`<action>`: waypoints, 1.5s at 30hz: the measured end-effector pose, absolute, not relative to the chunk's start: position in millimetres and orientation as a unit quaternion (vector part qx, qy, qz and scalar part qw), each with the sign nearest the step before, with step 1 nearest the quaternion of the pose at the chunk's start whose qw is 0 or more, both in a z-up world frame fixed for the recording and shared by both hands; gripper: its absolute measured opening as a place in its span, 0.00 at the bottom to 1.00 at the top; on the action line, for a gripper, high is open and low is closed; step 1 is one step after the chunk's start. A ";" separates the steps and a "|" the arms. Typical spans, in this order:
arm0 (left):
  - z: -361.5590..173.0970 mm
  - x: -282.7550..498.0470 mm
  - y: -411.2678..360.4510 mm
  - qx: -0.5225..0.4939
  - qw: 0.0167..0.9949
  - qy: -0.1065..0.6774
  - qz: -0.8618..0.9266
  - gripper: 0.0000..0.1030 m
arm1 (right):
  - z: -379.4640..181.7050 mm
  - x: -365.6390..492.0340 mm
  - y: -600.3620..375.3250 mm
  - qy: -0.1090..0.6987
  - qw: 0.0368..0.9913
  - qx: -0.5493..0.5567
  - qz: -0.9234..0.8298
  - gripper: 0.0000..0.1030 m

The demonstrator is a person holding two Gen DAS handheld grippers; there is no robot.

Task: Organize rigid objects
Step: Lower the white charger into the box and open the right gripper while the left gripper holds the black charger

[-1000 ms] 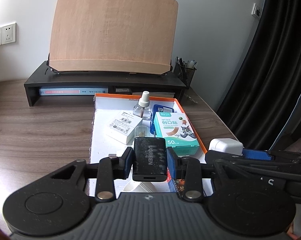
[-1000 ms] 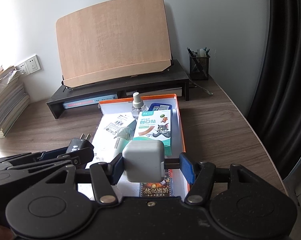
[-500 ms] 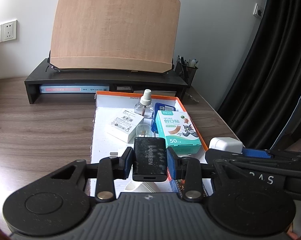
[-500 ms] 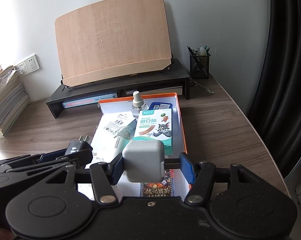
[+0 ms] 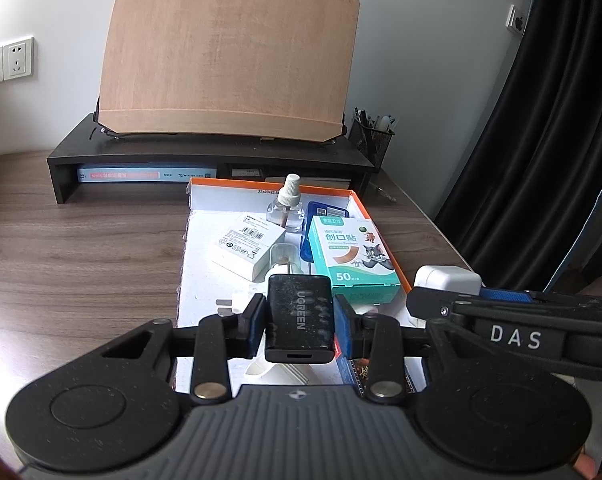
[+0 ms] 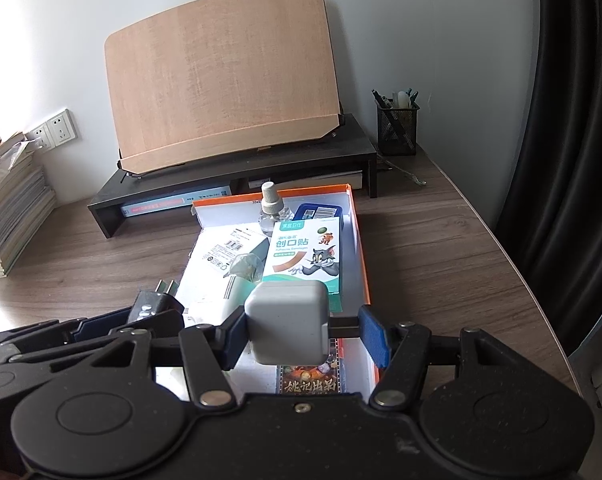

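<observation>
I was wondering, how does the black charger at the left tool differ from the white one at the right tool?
The black charger is dark and carries UGREEN lettering; the white charger is plain. The black charger is longer and slimmer; the white charger is a squarish block. Both have rounded corners.

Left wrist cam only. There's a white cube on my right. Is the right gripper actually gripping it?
Observer: The white cube charger sits between the right gripper fingers. Its body is against one finger and a dark bar spans the gap to the other.
Operator: Prongs on my black UGREEN charger?
Observer: Two metal prongs stick out of the black UGREEN charger, pointing towards the orange-rimmed tray.
Operator: Anything further left?
Observer: A stack of books at the left edge of the wooden desk.
</observation>
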State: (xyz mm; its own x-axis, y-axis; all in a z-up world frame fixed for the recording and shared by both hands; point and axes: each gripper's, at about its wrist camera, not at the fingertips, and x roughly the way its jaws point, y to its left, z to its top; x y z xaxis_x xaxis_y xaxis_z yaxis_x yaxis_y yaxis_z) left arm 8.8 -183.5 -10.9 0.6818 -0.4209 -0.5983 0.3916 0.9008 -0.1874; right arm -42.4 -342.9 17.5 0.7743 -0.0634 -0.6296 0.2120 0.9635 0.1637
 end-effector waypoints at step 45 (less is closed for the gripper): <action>-21.0 2.1 -203.6 -0.004 0.902 0.350 -0.253 0.35 | 31.3 -45.7 -366.9 0.299 0.939 0.149 -0.082 0.75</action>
